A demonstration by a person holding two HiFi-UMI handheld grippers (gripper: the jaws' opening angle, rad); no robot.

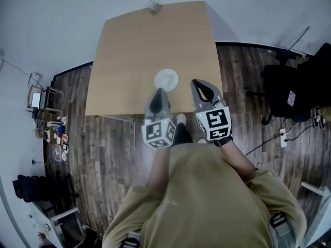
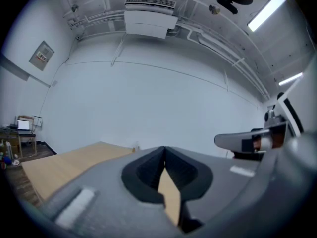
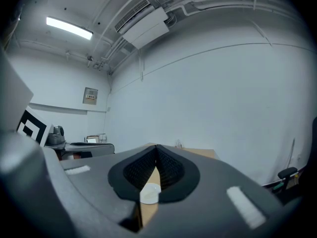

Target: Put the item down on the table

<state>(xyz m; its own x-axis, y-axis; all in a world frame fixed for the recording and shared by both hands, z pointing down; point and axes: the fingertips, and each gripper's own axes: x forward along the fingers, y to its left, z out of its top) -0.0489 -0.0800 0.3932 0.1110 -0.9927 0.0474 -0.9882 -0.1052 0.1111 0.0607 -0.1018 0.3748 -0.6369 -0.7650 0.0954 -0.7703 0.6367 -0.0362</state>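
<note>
A white round dish (image 1: 166, 79) rests on the wooden table (image 1: 134, 45) near its front edge. My left gripper (image 1: 160, 91) hovers just in front of the dish, jaws shut with nothing between them. To the right of the dish my right gripper (image 1: 196, 82) is also shut and empty. In the left gripper view the left gripper (image 2: 164, 148) has its tips meeting, with bare table (image 2: 64, 165) beyond. In the right gripper view, the dish (image 3: 150, 194) shows below the closed tips of the right gripper (image 3: 156, 147).
A small object (image 1: 154, 5) sits at the table's far edge. A black office chair (image 1: 289, 89) stands to the right on the dark wood floor. A cluttered shelf (image 1: 51, 130) is at the left, and a power strip (image 1: 283, 137) lies on the floor at the right.
</note>
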